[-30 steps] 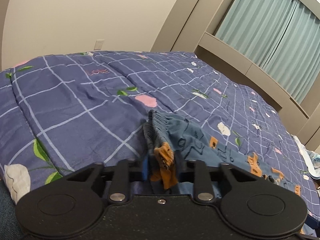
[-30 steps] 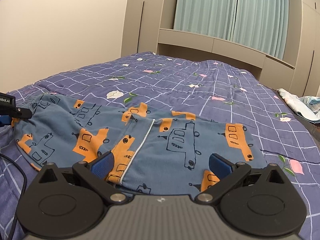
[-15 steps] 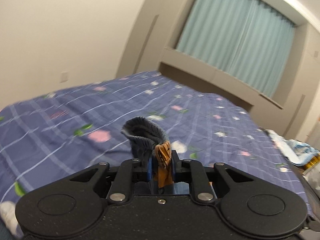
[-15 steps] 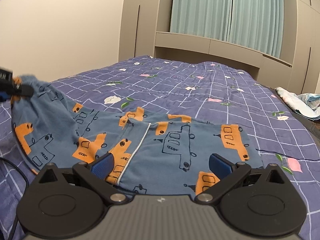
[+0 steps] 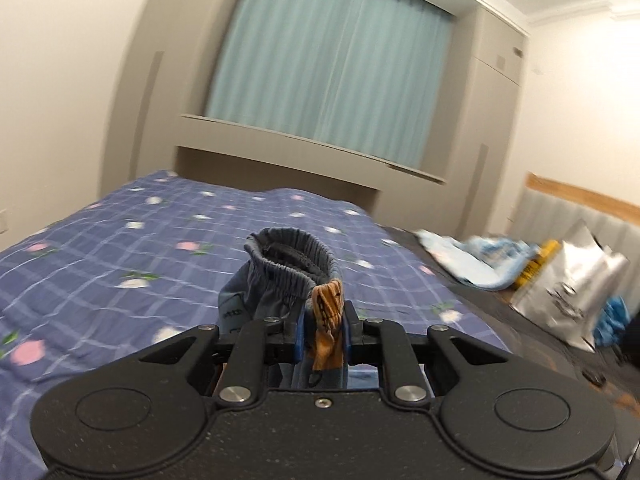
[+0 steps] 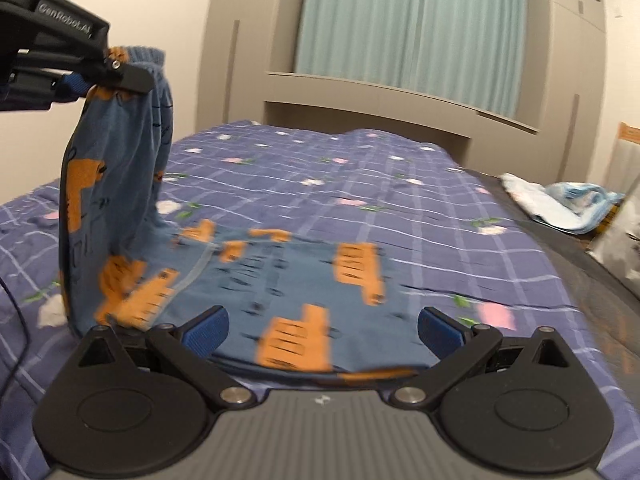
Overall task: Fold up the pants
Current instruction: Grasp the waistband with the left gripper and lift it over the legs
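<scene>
Left claw (image 5: 323,334) raised and clamped tight; right claw (image 6: 322,330) low, fingers spread wide.

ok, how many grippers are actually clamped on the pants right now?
1. The left gripper is shut on the pants waistband, lifted off the bed. The right gripper hangs open above the flat part.

Blue pants (image 6: 288,280) with orange vehicle print: waistband end (image 5: 296,256) lifted, hanging bunched; rest flat on bed.
</scene>
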`<state>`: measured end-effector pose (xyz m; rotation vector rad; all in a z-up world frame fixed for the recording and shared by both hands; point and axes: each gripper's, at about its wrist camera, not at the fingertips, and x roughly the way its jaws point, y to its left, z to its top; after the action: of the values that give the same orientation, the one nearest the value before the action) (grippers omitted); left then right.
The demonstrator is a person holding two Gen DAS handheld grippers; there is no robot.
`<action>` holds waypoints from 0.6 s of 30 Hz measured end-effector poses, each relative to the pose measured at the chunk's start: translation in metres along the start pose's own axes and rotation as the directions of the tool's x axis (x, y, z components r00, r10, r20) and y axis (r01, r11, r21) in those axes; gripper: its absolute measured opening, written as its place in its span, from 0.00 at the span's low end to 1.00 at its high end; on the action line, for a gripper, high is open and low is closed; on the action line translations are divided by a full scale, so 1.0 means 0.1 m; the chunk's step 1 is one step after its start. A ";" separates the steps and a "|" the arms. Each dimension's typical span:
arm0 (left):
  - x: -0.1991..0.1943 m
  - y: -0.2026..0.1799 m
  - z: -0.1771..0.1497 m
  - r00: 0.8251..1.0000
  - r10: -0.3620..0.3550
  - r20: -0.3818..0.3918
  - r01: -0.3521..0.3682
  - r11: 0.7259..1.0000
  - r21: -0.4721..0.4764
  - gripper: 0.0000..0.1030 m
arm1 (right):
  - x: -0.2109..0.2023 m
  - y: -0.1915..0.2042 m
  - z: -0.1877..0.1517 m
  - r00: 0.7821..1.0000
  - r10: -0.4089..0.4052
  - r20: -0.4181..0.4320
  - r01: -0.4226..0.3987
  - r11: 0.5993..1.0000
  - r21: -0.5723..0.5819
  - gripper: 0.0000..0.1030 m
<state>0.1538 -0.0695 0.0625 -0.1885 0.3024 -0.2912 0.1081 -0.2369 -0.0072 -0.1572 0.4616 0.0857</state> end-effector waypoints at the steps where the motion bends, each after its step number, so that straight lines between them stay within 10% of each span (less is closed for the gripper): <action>1: 0.03 -0.09 -0.02 1.000 -0.015 -0.009 0.015 1.000 0.016 0.18 | -0.03 -0.06 -0.01 1.000 -0.018 -0.002 0.018 1.000 0.007 1.00; 18: 0.71 -0.70 -0.77 0.963 -0.088 -0.253 0.139 0.972 0.189 0.24 | -0.33 -0.85 -0.36 0.973 -0.215 -0.090 0.225 0.966 0.127 1.00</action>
<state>0.1766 -0.1686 -0.0130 0.0356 0.5029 -0.4591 0.0733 -0.3282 -0.0131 -0.0766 0.5208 -0.1705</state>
